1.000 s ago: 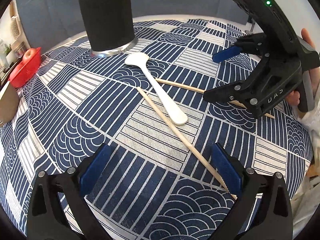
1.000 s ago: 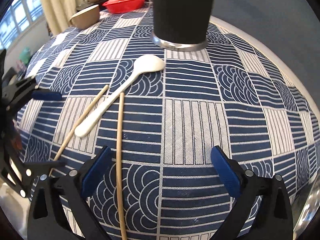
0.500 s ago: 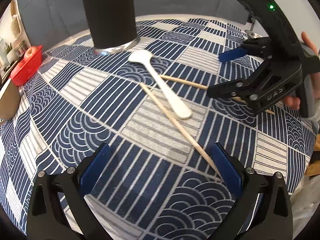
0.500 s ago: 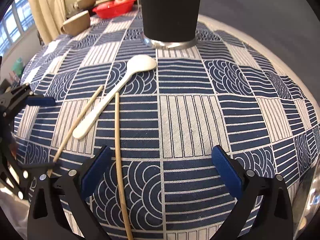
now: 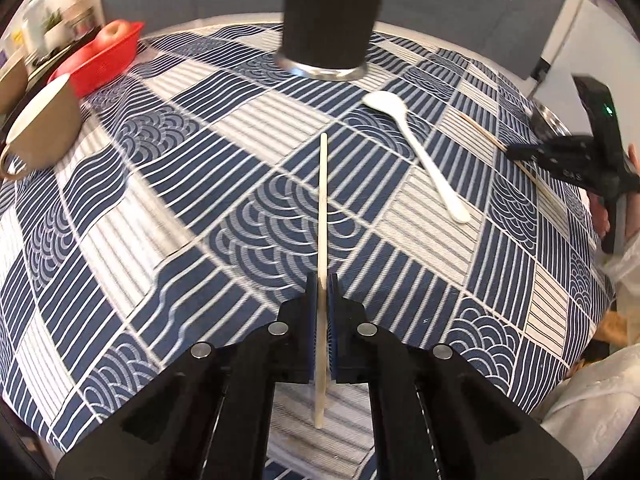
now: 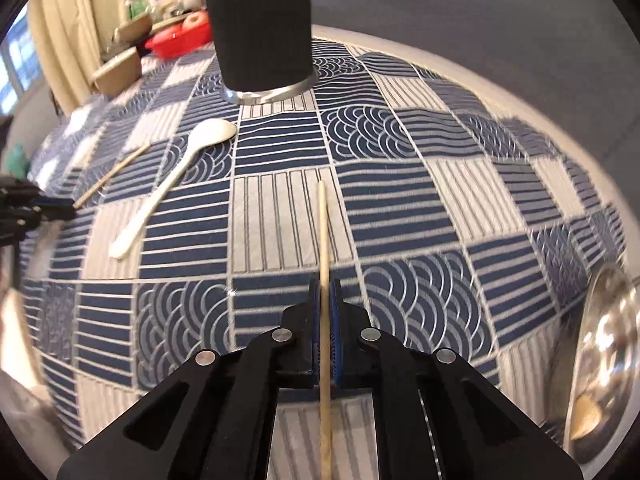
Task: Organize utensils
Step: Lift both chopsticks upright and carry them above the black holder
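A round table [image 5: 120,208] under a blue-and-white patchwork-pattern cloth fills both views. At its far side stands a tall black holder [image 5: 330,20] with a silver base ring, upright; the right wrist view shows it [image 6: 262,28] too. Toward the table's far-left edge in the left wrist view sit a red basket [image 5: 100,58] with an apple in it and, nearer, a tan mug [image 5: 42,128]. At the right edge of the right wrist view a shiny metal bowl [image 6: 604,360] shows, partly cut off. The left gripper [image 5: 322,280] is pressed together on a wooden chopstick [image 5: 323,208], which runs straight forward between the blue pads and points toward the holder, its tip well short of it. The right gripper [image 6: 328,284] likewise pinches a second chopstick [image 6: 323,232] — this one also aimed ahead, held above the cloth. In the left wrist view the right gripper [image 5: 516,152] appears at the right edge with its stick slanting across the cloth. A white spoon [image 5: 420,152] lies flat on the cloth between the two grippers, bowl toward the holder but apart from it; in the right wrist view it [image 6: 172,184] lies left of the held stick.
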`<state>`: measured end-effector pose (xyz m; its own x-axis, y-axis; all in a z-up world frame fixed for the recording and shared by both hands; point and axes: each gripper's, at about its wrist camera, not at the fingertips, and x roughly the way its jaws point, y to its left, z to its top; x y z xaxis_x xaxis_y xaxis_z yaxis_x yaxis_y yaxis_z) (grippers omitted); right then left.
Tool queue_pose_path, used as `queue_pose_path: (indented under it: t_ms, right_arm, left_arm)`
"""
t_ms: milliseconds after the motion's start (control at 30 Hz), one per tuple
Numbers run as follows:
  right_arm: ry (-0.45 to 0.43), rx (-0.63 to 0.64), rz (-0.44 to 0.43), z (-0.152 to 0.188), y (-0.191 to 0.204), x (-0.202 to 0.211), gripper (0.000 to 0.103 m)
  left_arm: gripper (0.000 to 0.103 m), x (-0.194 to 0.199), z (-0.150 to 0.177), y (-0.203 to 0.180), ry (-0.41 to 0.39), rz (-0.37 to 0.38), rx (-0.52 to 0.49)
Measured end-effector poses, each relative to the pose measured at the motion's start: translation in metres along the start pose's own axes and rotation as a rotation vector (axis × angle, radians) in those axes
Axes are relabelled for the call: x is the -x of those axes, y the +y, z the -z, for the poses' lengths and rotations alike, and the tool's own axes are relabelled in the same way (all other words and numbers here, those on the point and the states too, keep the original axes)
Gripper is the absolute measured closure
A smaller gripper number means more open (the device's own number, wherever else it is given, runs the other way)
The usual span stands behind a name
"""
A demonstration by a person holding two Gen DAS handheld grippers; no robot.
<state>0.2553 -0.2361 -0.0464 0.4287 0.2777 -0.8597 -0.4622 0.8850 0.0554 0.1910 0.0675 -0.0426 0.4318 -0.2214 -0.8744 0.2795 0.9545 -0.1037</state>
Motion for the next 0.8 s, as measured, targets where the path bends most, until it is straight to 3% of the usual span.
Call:
queue_pose_path:
  t_ms: [267,567,800]
  right_arm:
    - [-0.113,-0.114,-0.051,-0.005,-0.022,0.031,0.098]
    - [-0.276,-0.203,-0.142,-0.043,-0.035,0.065,0.098]
    - [-0.376,-0.206,-0.21,-0.082,-0.032,0.082,0.098]
  left_arm:
    - [0.098,0.024,-0.01,0.033,-0.067,-0.021,0.091]
    - [0.098,0.049,-0.039,0.049,-0.175,-0.058,0.091]
    - [0.098,0.075,-0.072,0.06,-0.291,0.045,0.095]
